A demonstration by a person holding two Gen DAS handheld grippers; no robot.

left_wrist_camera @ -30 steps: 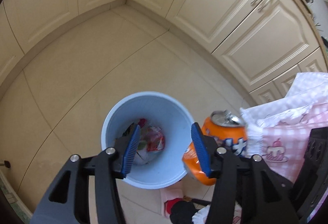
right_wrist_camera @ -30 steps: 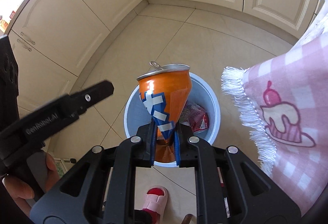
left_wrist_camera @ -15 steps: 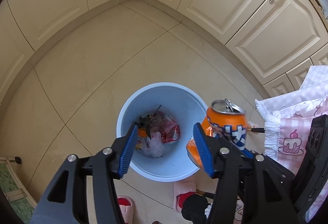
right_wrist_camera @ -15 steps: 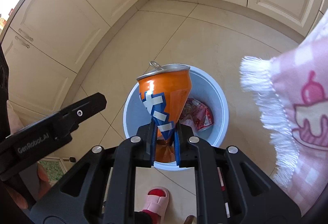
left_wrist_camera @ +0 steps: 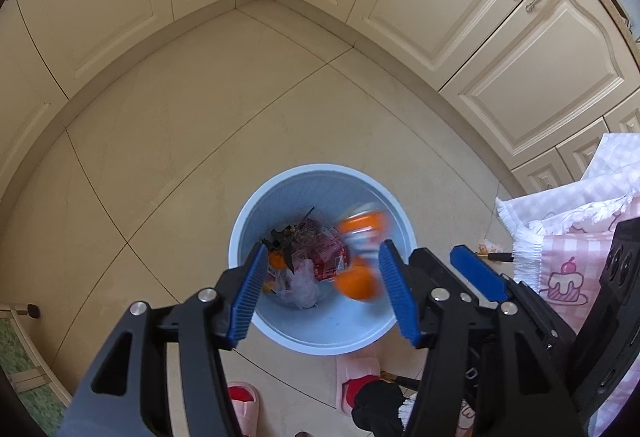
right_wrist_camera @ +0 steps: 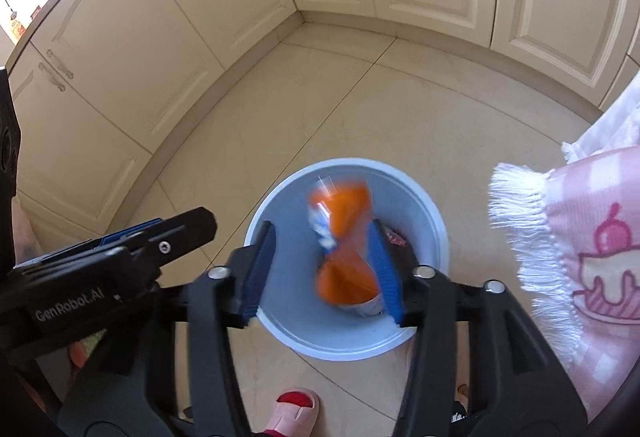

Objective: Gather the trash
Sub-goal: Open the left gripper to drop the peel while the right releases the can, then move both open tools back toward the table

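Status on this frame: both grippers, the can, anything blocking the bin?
Right gripper jaws just opened, released. Left gripper open, empty, over blue bin. Crushed orange can blurred, dropping into bin. Nothing blocking the bin mouth.

A beige tiled floor (left_wrist_camera: 192,141) runs to the cream cabinets' plinths on the far side. A light-blue waste bin (left_wrist_camera: 394,205) stands on it, with pink-and-red slippers (left_wrist_camera: 354,377) on the tiles just near of the bin.
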